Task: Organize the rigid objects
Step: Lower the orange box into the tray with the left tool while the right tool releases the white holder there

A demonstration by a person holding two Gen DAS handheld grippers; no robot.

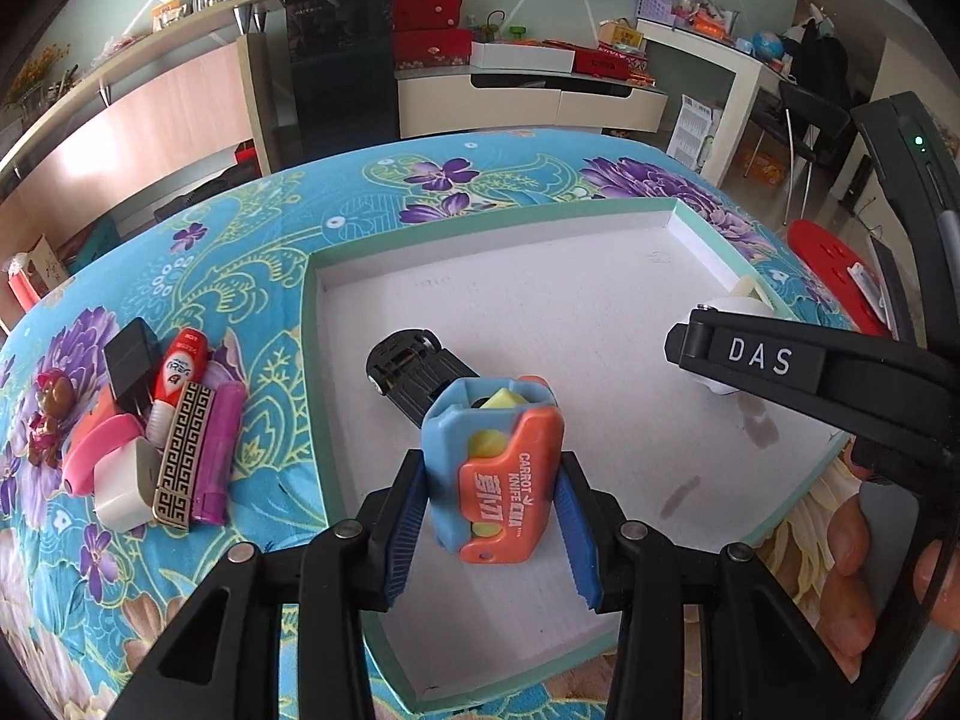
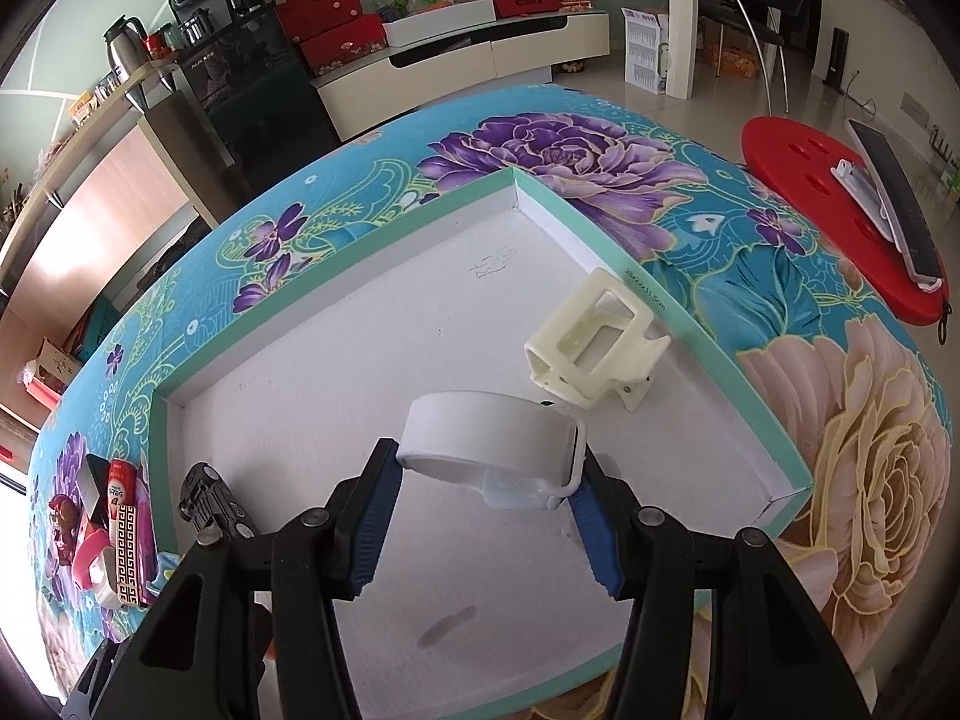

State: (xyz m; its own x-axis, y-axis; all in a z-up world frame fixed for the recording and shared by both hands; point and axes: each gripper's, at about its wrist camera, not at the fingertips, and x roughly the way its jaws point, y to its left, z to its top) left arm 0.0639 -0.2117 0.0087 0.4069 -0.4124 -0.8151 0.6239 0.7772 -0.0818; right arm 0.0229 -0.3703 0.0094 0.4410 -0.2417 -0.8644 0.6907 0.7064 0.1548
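One tray (image 1: 309, 360), holding one black toy car (image 1: 414, 375) and one cream clip (image 2: 591, 342). Left gripper (image 1: 489, 525) is clamped on one blue-orange knife toy (image 1: 495, 468), above the tray's near side, just beside the car. Right gripper (image 2: 480, 495) grips one white dispenser (image 2: 495, 444) over the tray's middle. About seven items are piled (image 1: 156, 438) on the cloth left of the tray. The tray floor is mostly bare.

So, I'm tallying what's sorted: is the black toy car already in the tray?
In. The black toy car lies on the tray's white floor, inside its green rim.
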